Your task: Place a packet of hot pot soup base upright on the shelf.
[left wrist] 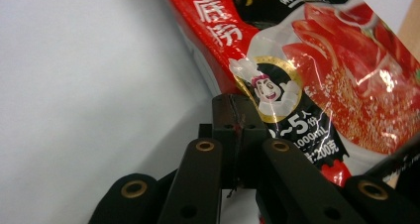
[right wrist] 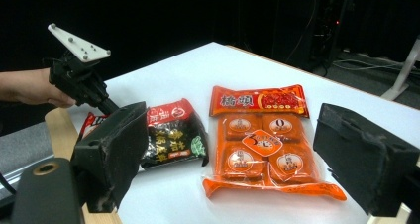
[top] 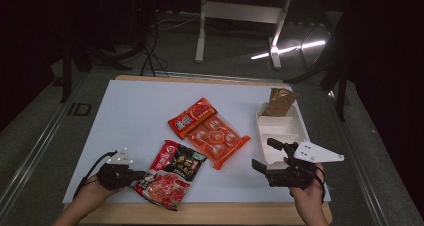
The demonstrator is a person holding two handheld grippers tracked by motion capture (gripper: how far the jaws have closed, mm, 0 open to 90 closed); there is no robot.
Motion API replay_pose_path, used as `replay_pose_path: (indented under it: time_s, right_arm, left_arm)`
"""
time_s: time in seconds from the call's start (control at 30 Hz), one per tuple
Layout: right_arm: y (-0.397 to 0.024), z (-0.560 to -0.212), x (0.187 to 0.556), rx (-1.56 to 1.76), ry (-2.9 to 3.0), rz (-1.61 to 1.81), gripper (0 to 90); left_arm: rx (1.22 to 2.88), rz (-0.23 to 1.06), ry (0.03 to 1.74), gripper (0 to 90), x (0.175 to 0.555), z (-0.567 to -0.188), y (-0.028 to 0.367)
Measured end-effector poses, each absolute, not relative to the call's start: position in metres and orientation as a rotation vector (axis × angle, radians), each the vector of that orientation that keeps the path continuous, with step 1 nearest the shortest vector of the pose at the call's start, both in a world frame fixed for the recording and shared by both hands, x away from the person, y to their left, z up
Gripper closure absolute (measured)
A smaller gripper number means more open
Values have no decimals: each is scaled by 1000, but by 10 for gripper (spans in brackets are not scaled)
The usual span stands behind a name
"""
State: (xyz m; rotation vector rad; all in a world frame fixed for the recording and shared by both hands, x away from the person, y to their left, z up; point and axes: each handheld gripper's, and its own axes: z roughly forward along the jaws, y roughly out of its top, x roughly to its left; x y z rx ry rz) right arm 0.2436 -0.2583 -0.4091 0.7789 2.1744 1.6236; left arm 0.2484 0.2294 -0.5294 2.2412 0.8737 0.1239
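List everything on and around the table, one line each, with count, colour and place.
red and black sauce packet: one, red with a black top, near left of the table, its edge pinched
orange block pack: one, orange, table middle
white tray: one, white with compartments, right side
brown pouch: one, brown, in the tray's far end
table: one, white top with wooden edge
white stand: one, on the floor beyond
left gripper: black, shut on the sauce packet's edge
right gripper: black, open, near the tray

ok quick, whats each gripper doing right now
Left gripper: closed on the edge of the red and black sauce packet.
Right gripper: open, holding nothing, beside the white tray.
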Motion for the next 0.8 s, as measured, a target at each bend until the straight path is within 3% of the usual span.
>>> replay_pose_path:
  time_s: [0.8]
  right_arm:
    - [-256, -413, 244, 801, 2195, 1608, 136]
  left_arm:
    - [2304, 13, 718, 900, 233, -528, 192]
